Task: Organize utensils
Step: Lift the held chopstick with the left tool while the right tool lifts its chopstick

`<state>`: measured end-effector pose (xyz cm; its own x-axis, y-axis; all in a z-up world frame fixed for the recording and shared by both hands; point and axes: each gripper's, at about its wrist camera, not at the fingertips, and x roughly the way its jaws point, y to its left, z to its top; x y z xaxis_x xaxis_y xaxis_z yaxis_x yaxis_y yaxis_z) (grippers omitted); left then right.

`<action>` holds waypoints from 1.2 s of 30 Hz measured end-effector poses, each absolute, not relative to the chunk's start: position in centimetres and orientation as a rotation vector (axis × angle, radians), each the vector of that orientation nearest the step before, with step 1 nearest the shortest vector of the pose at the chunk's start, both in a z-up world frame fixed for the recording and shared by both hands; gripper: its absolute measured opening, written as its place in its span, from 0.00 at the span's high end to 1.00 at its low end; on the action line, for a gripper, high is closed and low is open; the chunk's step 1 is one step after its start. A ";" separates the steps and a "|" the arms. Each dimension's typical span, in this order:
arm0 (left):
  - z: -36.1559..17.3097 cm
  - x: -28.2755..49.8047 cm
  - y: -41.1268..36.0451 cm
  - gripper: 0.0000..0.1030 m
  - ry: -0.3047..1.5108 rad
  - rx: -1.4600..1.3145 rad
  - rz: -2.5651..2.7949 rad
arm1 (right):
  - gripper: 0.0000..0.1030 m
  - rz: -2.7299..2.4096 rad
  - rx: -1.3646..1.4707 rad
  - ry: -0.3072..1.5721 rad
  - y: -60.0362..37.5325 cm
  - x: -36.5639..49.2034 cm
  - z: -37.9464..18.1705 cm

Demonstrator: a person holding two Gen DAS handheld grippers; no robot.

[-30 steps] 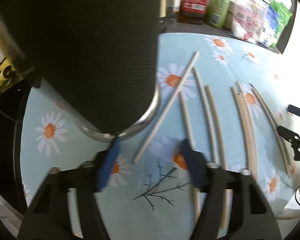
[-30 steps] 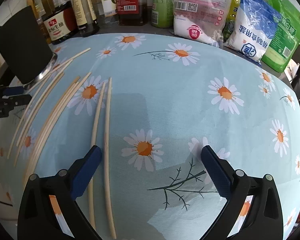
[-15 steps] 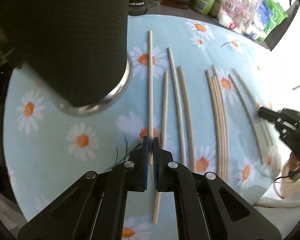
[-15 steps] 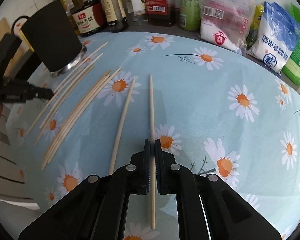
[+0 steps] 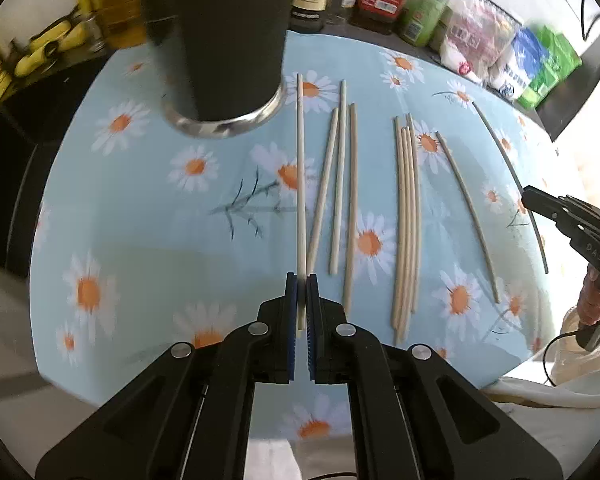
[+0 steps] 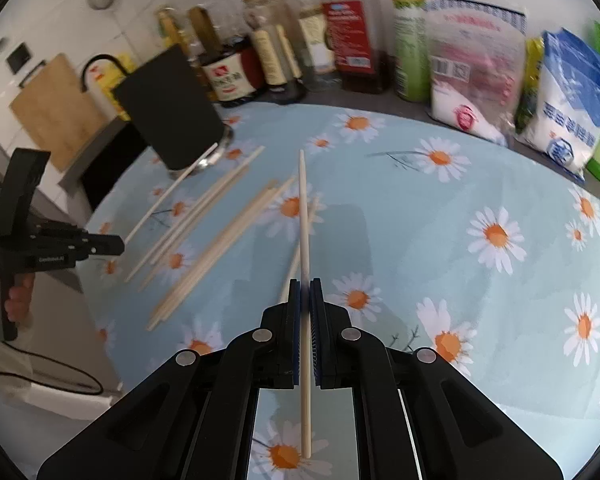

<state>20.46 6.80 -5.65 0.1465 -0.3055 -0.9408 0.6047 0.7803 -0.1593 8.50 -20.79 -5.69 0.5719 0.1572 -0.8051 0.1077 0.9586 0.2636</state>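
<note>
Both grippers lifted since 0.5 s ago, each w/ jaws clamped on a chopstick: left gripper (image 5: pixel 301 280) chopstick (image 5: pixel 299 168) points toward holder (image 5: pixel 224 40), nearer than right gripper (image 6: pixel 305 284) w/ its stick (image 6: pixel 304 216).

Left gripper (image 5: pixel 302 286): jaws closed to a thin slit, pinching a chopstick (image 5: pixel 300 176) that runs out toward 12 o'clock. Right gripper (image 6: pixel 305 290): jaws likewise pinched on a second chopstick (image 6: pixel 304 240), pointing to 12 o'clock. Bare fingers (image 6: pixel 16 298) wrap the left handle at 9 o'clock in the right view.
</note>
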 end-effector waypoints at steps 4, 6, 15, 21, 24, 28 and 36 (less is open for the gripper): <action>-4.4 18.6 8.0 0.96 1.240 0.205 -0.609 | 0.96 0.091 0.287 0.946 -20.5 8.6 -5.0; -4.0 17.9 8.1 0.96 1.218 0.185 -0.578 | 0.96 0.133 0.284 0.937 -20.2 8.6 -4.7; -2.9 13.9 11.5 0.96 1.160 0.049 -0.437 | 0.95 0.297 0.201 0.904 -17.3 10.0 -3.7; -3.5 12.0 12.1 0.96 1.168 0.000 -0.375 | 0.95 0.397 0.151 0.901 -15.1 10.6 -3.4; -4.9 11.6 12.0 0.96 1.197 -0.008 -0.359 | 0.95 0.424 0.126 0.914 -14.3 10.7 -3.8; -7.1 11.9 11.2 0.96 1.245 0.010 -0.358 | 0.95 0.419 0.124 0.956 -14.3 10.7 -5.1; -9.3 13.9 9.6 0.96 1.322 0.062 -0.409 | 0.95 0.345 0.133 1.004 -15.7 10.5 -6.6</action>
